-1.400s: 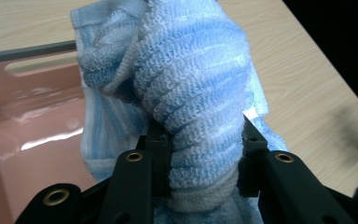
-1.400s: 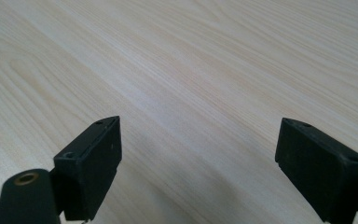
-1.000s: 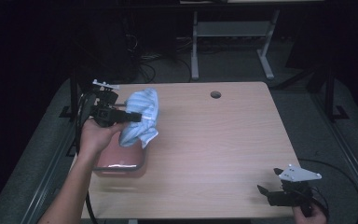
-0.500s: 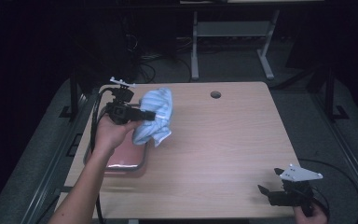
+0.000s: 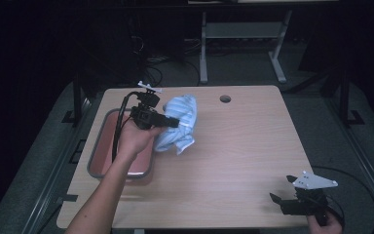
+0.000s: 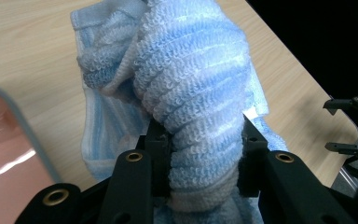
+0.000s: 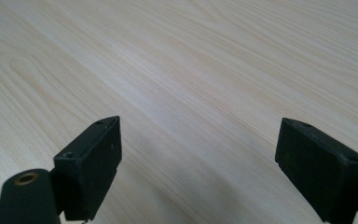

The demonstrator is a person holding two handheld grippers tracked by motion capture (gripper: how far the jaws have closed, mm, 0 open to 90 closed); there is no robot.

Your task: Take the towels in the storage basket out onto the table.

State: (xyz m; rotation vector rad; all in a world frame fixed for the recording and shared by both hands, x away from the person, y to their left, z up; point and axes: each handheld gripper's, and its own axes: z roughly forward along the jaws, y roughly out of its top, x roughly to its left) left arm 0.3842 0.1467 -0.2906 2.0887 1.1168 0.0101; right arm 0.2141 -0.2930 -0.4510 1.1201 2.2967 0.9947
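A light blue terry towel (image 5: 179, 123) hangs bunched up above the table's left half, just right of a pink tray. My left gripper (image 5: 174, 122) is shut on it. In the left gripper view the towel (image 6: 191, 93) bulges thickly between the two black jaws, and my left gripper (image 6: 200, 154) pinches its middle. My right gripper (image 5: 278, 200) rests at the table's near right corner, open. In the right gripper view my right gripper (image 7: 198, 154) has its jaws wide apart over bare wood, with nothing between them.
A pink tray with a grey rim (image 5: 97, 146) lies at the table's left side, under my left forearm. A round cable hole (image 5: 225, 99) sits near the far edge. The wooden table (image 5: 233, 156) ends in dark floor, with a metal frame behind.
My left hand has carried the towel toward the far side and a little to the right, off the tray. The right gripper has stayed where it was.
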